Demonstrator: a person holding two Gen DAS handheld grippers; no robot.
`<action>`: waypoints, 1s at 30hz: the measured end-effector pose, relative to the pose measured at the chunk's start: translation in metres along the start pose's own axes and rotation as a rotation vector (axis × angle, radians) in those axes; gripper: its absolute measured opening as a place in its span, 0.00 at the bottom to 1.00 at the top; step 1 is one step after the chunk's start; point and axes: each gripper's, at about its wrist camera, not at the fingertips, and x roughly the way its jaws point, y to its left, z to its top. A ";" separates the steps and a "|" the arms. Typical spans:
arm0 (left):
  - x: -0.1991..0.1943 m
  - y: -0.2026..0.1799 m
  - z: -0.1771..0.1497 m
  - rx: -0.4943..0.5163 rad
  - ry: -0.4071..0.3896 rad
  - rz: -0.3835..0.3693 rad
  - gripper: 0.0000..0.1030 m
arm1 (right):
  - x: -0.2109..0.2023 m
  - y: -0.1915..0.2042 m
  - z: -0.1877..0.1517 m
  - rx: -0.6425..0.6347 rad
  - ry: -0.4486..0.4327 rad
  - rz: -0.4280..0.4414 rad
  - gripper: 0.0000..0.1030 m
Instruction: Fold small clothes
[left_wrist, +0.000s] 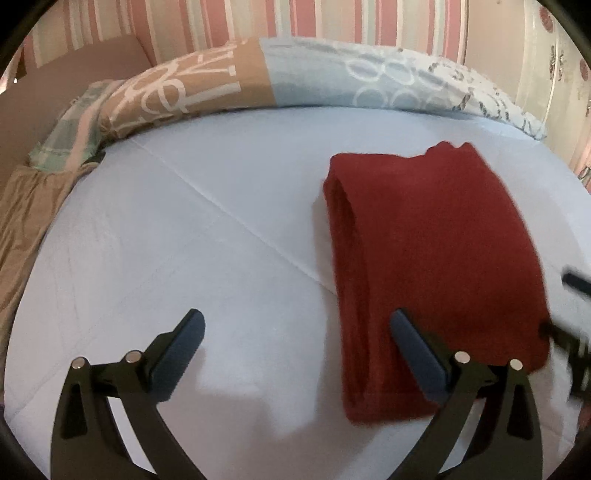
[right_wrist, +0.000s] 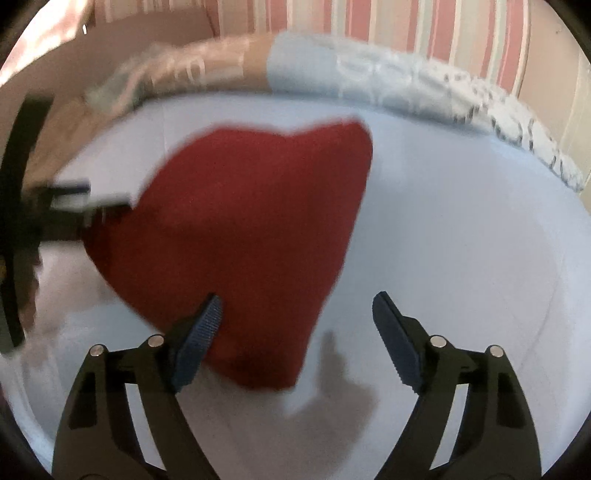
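The red garment lies folded into a long thick bundle on the pale blue bed sheet, its layered fold edge facing the left of my left wrist view and its far end slightly ragged. My left gripper hangs above the near end of it with its jaws spread wide and nothing between the pads; the right-hand finger shows in front of the cloth, the other over bare sheet. My right gripper also stands with its jaws apart, gripping nothing; in its blurred view the left finger overlaps the near corner of the garment and the other sits over sheet. Each gripper shows at the edge of the other's view, just beside the bundle.

Along the far edge of the bed lies a long pillow, tan with white lettering on one half, pale blue with ring patterns on the other. A checked cloth is bunched at its left end, above a tan bed skirt. Behind runs a pink striped wall. The sheet around the garment is bare.
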 end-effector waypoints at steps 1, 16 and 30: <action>-0.003 -0.001 -0.003 0.001 0.004 -0.001 0.98 | 0.003 -0.003 0.010 0.002 -0.008 -0.001 0.82; 0.020 0.002 -0.016 -0.022 0.094 -0.010 0.99 | 0.043 -0.020 0.040 0.034 -0.011 -0.008 0.80; 0.039 -0.011 0.011 0.000 0.090 -0.027 0.99 | 0.032 -0.008 -0.015 0.061 0.078 -0.002 0.81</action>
